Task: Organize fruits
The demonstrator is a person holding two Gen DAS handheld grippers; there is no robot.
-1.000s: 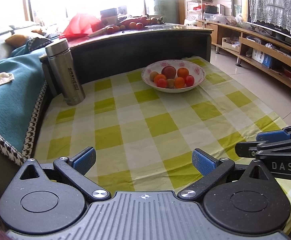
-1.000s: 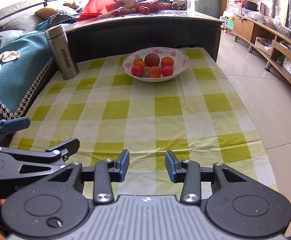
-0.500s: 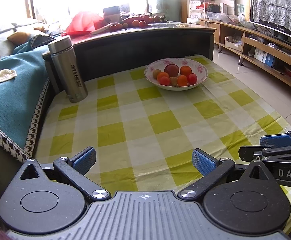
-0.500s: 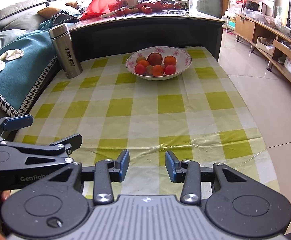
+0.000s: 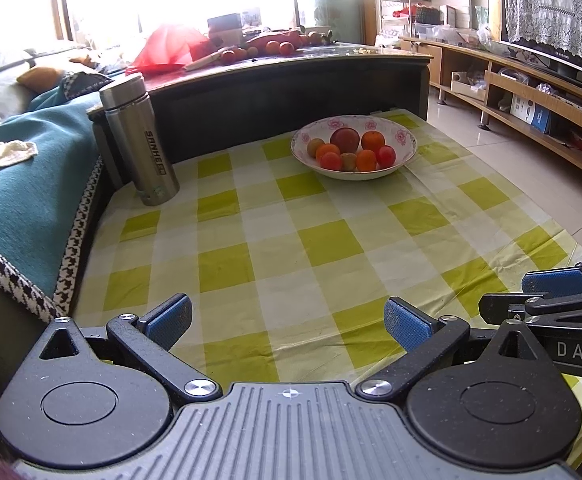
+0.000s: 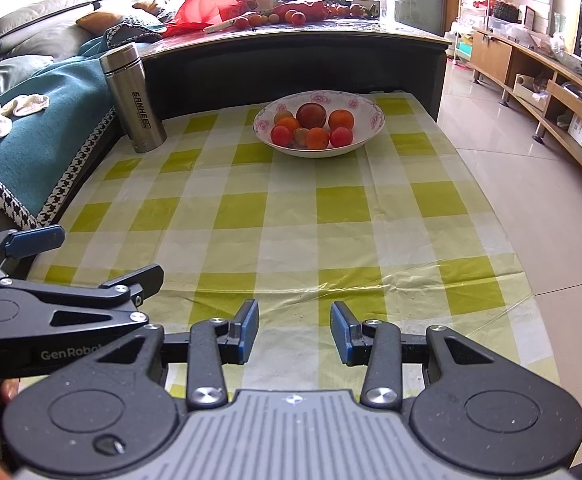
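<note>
A white flowered bowl [image 5: 403,136] [image 6: 371,114] stands at the far end of the green-checked tablecloth [image 5: 291,240] [image 6: 331,208]. It holds several small fruits: a dark red apple [image 5: 345,139] [image 6: 311,115], oranges and red tomatoes. My left gripper [image 5: 287,320] hangs wide open over the near edge of the table, with nothing between its blue pads. My right gripper [image 6: 294,330] is open too, its gap narrower, empty, also at the near edge. Each gripper shows at the side of the other's view.
A steel flask [image 5: 141,142] [image 6: 133,98] stands at the table's far left corner. Behind the table a dark counter [image 6: 291,44] carries more fruit and a red bag. A sofa with a teal blanket [image 5: 23,184] lies left; tiled floor [image 6: 531,184] and shelves lie right.
Both views have crept forward and lifted a little, so the bowl and flask look slightly nearer. Both grippers keep the same opening.
</note>
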